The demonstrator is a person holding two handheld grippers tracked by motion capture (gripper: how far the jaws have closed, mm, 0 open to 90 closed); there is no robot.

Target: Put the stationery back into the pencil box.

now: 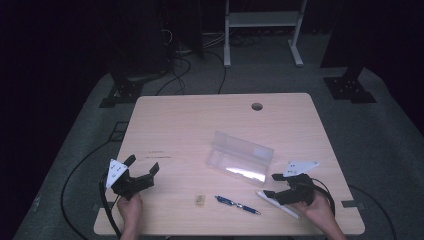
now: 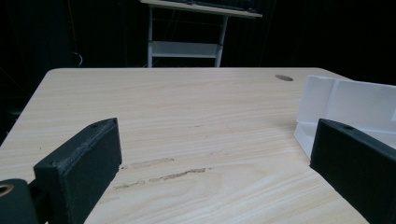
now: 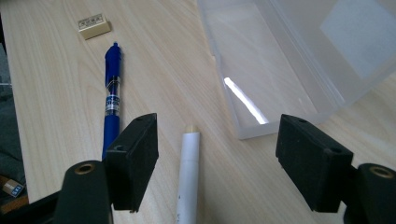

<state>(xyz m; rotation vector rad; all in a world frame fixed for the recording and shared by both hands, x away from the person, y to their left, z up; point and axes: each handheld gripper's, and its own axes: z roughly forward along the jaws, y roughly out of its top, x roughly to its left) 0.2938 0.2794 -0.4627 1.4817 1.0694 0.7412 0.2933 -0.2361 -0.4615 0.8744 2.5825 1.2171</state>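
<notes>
A clear plastic box lies open near the table's middle right; its white wall and its tray show in the two gripper views. A blue pen lies near the front edge, with a small tan eraser to its left. A white pen lies under my right gripper, which is open above it. At the front left, my left gripper stands open over bare wood with nothing between its jaws.
The wooden table has a round cable hole at the back. A white frame stand and several cables lie on the grey floor behind the table. Dark stand bases sit at both back corners.
</notes>
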